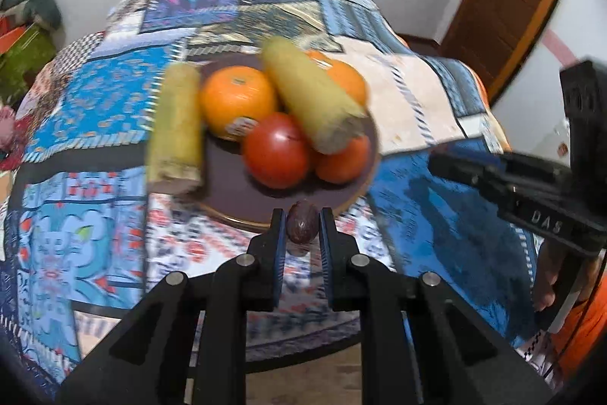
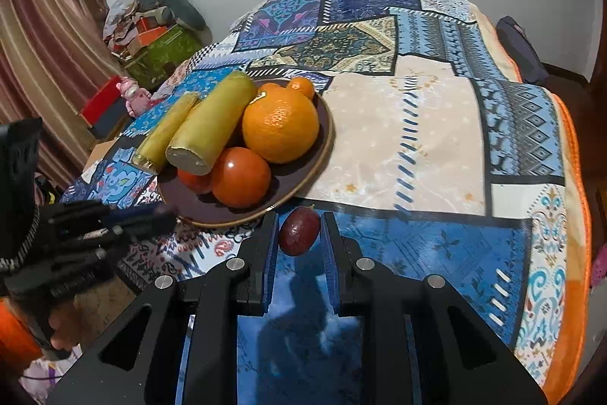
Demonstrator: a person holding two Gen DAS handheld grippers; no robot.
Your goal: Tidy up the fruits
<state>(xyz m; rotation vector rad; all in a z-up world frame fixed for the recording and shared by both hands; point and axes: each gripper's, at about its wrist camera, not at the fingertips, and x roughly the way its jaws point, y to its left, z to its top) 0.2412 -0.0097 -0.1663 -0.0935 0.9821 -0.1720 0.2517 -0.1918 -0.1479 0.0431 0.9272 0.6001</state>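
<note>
Left gripper [image 1: 302, 215]: is being kept narrow, its blue pads pressed against the two sides of the left purple fruit [image 1: 302, 222].
Left purple fruit: small, dark and oval, is being held at the fingertips just in front of the near rim of the plate [image 1: 227, 185].
Right gripper [image 2: 299, 221]: is likewise being kept narrow, closed on the right purple fruit [image 2: 299, 232].
Right purple fruit: dark red-purple and glossy, is being held over a blue patch of the patchwork cloth [image 2: 398, 139], just beside the plate's near edge.
Grippers together: are being held near each other at the near side of the plate, the left one blurred in the right wrist view.
Plate: brown with a golden rim, is being used to carry the fruit pile on the cloth.
Large orange [image 2: 280, 124]: is being shown on the plate, touching the tomato [image 2: 241, 177].
Small orange [image 2: 301, 87]: is being shown at the far rim, behind the large one.
Thick yellow-green stalk piece [image 2: 212, 128]: is being propped aslant across the piled fruit.
Thin yellow-green stalk piece [image 2: 167, 131]: is lying at the plate's left edge, alongside the thick piece.
</note>
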